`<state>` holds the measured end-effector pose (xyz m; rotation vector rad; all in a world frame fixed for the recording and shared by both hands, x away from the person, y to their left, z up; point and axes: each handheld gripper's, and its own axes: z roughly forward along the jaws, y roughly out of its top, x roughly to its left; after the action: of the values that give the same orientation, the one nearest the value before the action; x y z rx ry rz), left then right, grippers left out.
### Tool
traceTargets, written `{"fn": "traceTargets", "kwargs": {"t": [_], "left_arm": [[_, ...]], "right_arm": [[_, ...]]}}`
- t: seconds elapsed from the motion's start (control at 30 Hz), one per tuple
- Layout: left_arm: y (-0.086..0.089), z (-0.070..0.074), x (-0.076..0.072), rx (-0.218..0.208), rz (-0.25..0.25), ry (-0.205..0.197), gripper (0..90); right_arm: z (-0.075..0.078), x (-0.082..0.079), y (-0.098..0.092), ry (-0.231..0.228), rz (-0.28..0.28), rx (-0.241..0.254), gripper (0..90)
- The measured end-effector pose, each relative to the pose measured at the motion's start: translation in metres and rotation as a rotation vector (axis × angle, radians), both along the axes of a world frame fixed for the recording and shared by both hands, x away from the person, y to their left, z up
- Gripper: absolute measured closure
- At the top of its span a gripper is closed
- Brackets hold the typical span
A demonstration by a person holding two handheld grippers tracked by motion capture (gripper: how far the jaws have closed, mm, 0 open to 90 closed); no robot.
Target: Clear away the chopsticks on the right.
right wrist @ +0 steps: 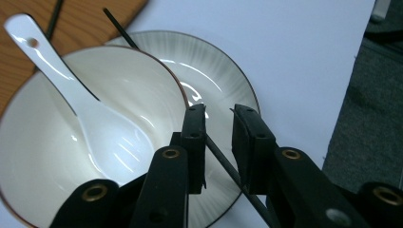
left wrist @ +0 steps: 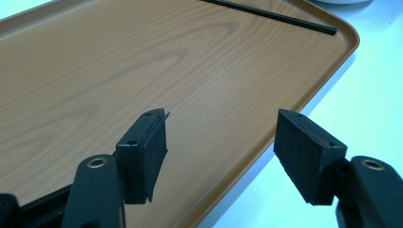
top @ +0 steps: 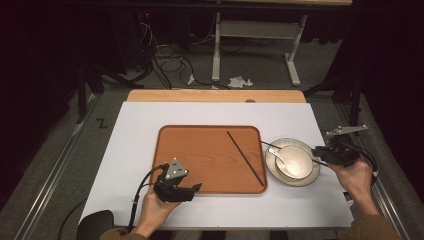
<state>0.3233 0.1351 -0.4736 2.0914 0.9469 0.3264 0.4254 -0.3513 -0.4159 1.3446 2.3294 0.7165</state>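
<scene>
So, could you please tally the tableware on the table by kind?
Thin black chopsticks: 2
White ceramic spoon: 1
White ceramic bowl: 1
Pale ribbed plate: 1
Brown wooden tray: 1
Total: 6

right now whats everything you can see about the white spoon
The white spoon looks like glossy ceramic, a soup spoon with a deep rounded scoop and a flat handle pierced by a small hole near its end. It lies inside the pale bowl, scoop down in the bowl's bottom, handle leaning up over the rim toward the wooden tray. The bowl sits on a ribbed plate. The right tool hovers beside the spoon without touching it.
</scene>
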Motion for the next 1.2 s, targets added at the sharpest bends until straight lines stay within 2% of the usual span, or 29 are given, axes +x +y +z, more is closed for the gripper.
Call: {"fn": "traceTargets", "kwargs": {"t": [0.1,0.3,0.4,0.53,0.67,1.2], "left_arm": [[0.000,0.000,0.000,-0.007,-0.005,0.005,35.3],[0.000,0.000,0.000,-0.008,-0.004,0.002,35.3],[0.000,0.001,0.000,-0.008,-0.001,0.001,35.3],[0.000,0.002,-0.001,-0.047,-0.010,0.013,35.2],[0.000,0.002,-0.001,-0.045,-0.006,0.011,35.3],[0.000,0.002,-0.001,-0.039,-0.010,0.011,35.3]], "right_arm": [[-0.006,0.002,-0.003,0.035,-0.014,-0.045,76.1],[-0.017,0.007,-0.005,0.087,-0.021,-0.089,76.1],[-0.021,0.008,-0.003,0.100,-0.003,-0.097,76.1],[-0.024,0.010,-0.001,0.117,0.012,-0.102,76.0],[-0.029,0.014,-0.001,0.142,0.013,-0.108,76.0],[-0.032,0.019,0.003,0.169,0.030,-0.137,80.2]]}}
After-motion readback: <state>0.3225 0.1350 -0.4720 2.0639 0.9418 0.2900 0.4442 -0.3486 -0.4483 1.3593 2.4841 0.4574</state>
